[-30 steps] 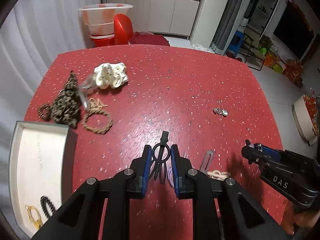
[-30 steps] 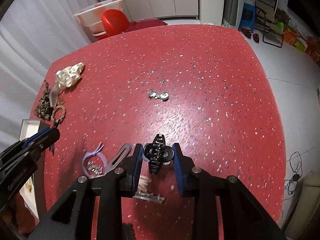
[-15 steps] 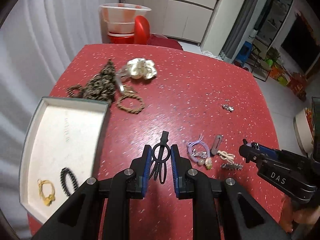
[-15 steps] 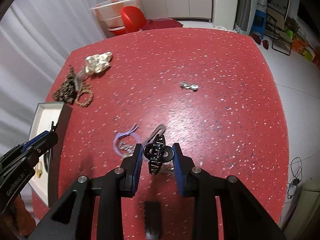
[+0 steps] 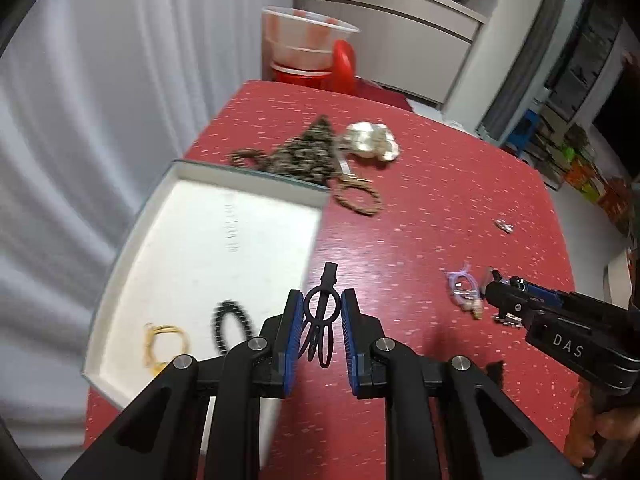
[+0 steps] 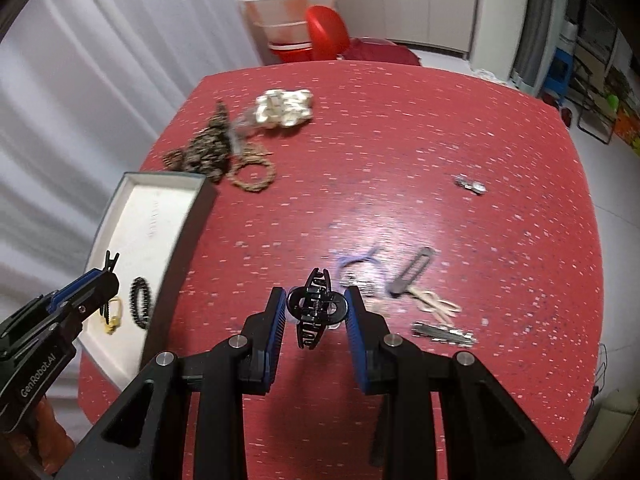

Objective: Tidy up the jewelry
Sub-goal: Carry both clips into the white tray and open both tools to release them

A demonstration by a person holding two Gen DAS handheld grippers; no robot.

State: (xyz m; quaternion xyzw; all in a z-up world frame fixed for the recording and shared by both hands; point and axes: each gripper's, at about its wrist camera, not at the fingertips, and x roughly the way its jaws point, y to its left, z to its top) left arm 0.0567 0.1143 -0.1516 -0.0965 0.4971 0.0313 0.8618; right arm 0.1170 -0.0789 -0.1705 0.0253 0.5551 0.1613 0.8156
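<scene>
My left gripper pinches a thin black hair clip between its blue pads, low in the centre of the left wrist view, over the red speckled table just right of the white tray. The tray fills the left middle of that frame; inside it, toward the bottom, lie a black beaded bracelet and a yellow band.

My right gripper is clamped on a black claw clip, low centre in the right wrist view, above the table. To its right on the table lie a purple hair tie, a grey flat clip, a beige piece and a silver comb-like clip, though blur leaves those last two uncertain. A small silver item sits alone at right of centre. In the upper left lie a dark beaded heap, a brown braided ring and a cream scrunchie.
</scene>
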